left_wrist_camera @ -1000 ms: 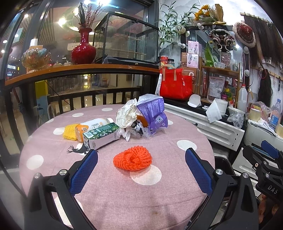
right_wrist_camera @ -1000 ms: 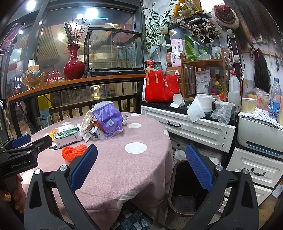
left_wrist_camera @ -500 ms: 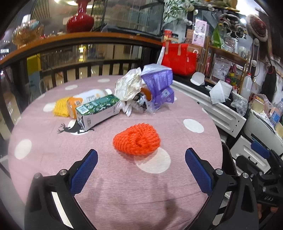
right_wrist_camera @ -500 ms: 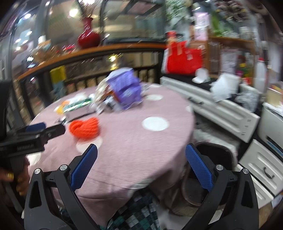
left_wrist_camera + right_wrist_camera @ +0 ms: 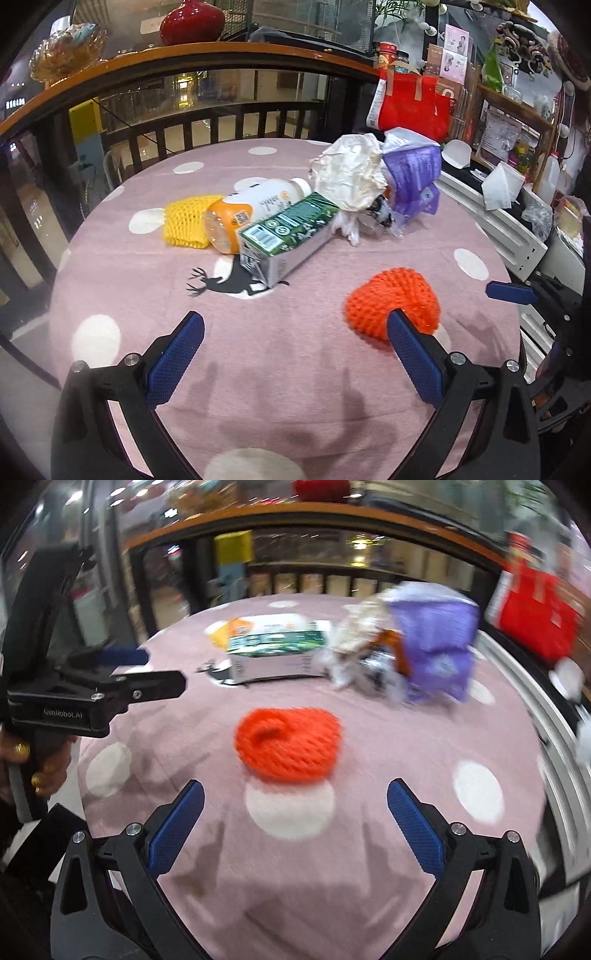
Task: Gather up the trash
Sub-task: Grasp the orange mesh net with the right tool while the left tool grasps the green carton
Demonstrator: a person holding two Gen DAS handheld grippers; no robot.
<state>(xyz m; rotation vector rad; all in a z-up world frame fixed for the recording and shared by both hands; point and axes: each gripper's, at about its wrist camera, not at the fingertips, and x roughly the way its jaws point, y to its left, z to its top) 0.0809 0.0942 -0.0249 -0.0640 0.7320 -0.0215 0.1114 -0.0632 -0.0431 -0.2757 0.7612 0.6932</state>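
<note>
Trash lies on a round pink dotted table (image 5: 295, 369): an orange foam net (image 5: 393, 308), a green milk carton (image 5: 288, 236), an orange-capped bottle (image 5: 255, 210), a yellow foam net (image 5: 186, 221), crumpled white paper (image 5: 349, 173) and a purple bag (image 5: 413, 177). My left gripper (image 5: 293, 360) is open and empty above the near table, left of the orange net. My right gripper (image 5: 293, 829) is open and empty, just short of the orange net (image 5: 288, 740), which lies between and beyond its fingers. The right wrist view is blurred.
A dark railing (image 5: 221, 122) with a wooden shelf and red vase (image 5: 192, 22) runs behind the table. A white cabinet (image 5: 495, 225) and a red bag (image 5: 410, 103) stand to the right. The other gripper shows in each view: left (image 5: 96, 690), right (image 5: 511, 291).
My left gripper has swung left, so the orange net now sits by its right finger. My right gripper has turned from the cabinet and bin toward the table and closed in on the orange net.
</note>
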